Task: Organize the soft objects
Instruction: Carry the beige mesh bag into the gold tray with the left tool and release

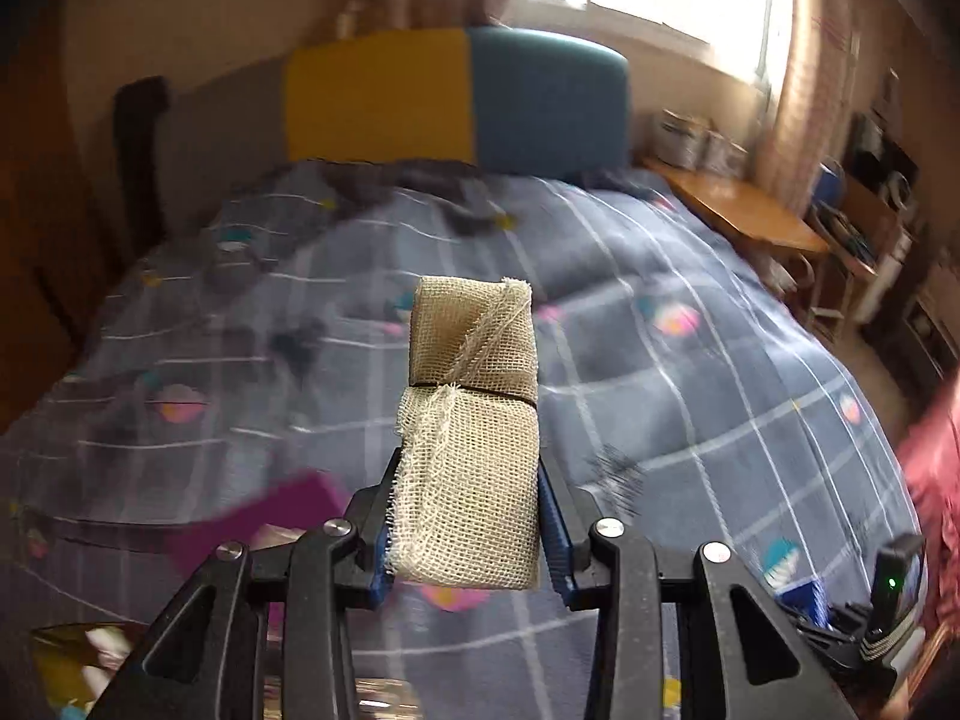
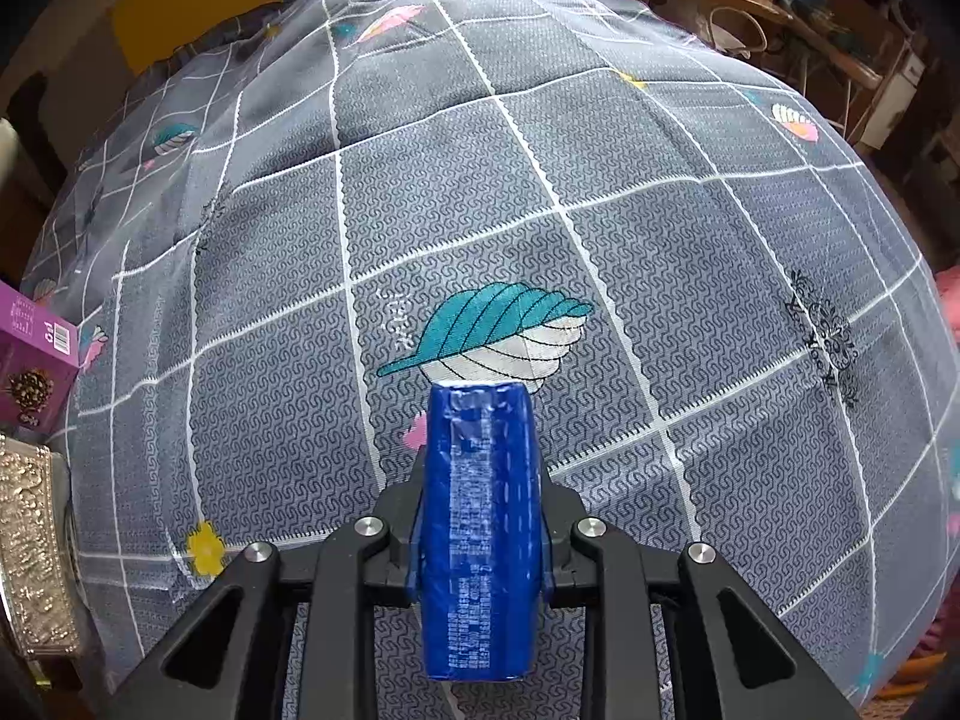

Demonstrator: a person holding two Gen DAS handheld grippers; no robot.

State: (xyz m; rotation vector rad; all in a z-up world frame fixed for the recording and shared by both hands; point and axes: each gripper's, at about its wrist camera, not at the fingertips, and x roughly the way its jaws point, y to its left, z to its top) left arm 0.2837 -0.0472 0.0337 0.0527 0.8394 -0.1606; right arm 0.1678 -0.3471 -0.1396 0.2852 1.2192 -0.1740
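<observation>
Beige gauze, rolled into a soft bundle (image 1: 471, 438) and tied with a thin band across its middle, sits between the left tongs (image 1: 468, 531), whose blue pads press its lower half from both sides. Most of the bundle stands out beyond the tips, above the grey checked bed cover (image 1: 690, 372). The right tongs (image 2: 477, 540) are closed on a blue plastic packet (image 2: 477, 534), gripped by its narrow sides, and it hangs above the teal shell printed on the same cover.

I judge that both things are being carried to a place where they go together, so the grip should stay gentle and steady; gauze squeezes easily and could slip out if the pads relax. It seems wise to lower each piece until it touches the bed before letting go.

The left tongs look slantwise over the bed toward the yellow and blue headboard (image 1: 456, 96), and that view is blurred. The right tongs point steeply down at the cover. A purple box (image 2: 33, 354) lies at the bed's left edge.
</observation>
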